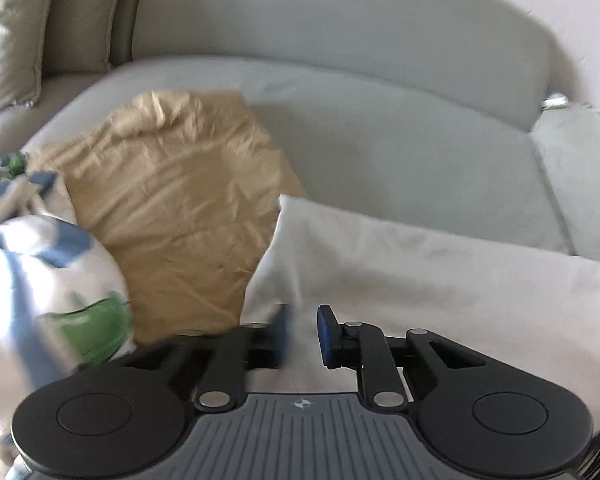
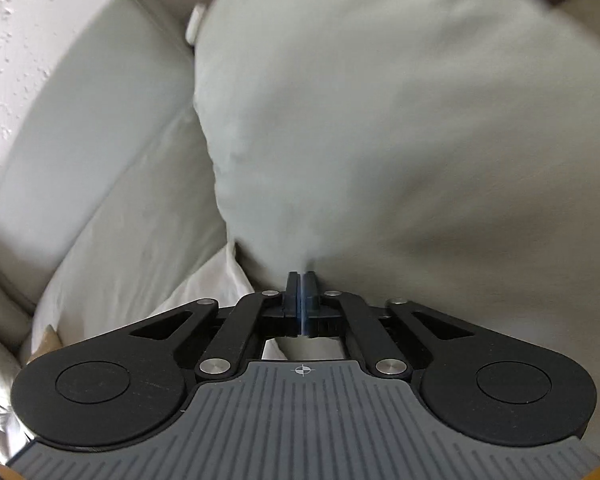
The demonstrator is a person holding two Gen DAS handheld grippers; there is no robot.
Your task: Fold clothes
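My left gripper [image 1: 303, 330] is open and empty, just above the near edge of a white folded cloth [image 1: 440, 272] lying flat on the sofa seat. A tan folded cloth [image 1: 180, 208] lies to its left. A crumpled white garment with blue and green print [image 1: 48, 280] sits at the far left. My right gripper [image 2: 301, 280] is shut on a pale grey-green cloth [image 2: 380, 128], which hangs wide in front of the camera and hides most of that view. The white cloth [image 2: 140, 264] shows low on the left in the right wrist view.
The pale grey sofa seat [image 1: 400, 152] and its backrest [image 1: 320, 28] fill the left wrist view. A beige cushion [image 1: 12, 40] leans at the back left. A textured white wall [image 2: 16, 20] shows at the top left in the right wrist view.
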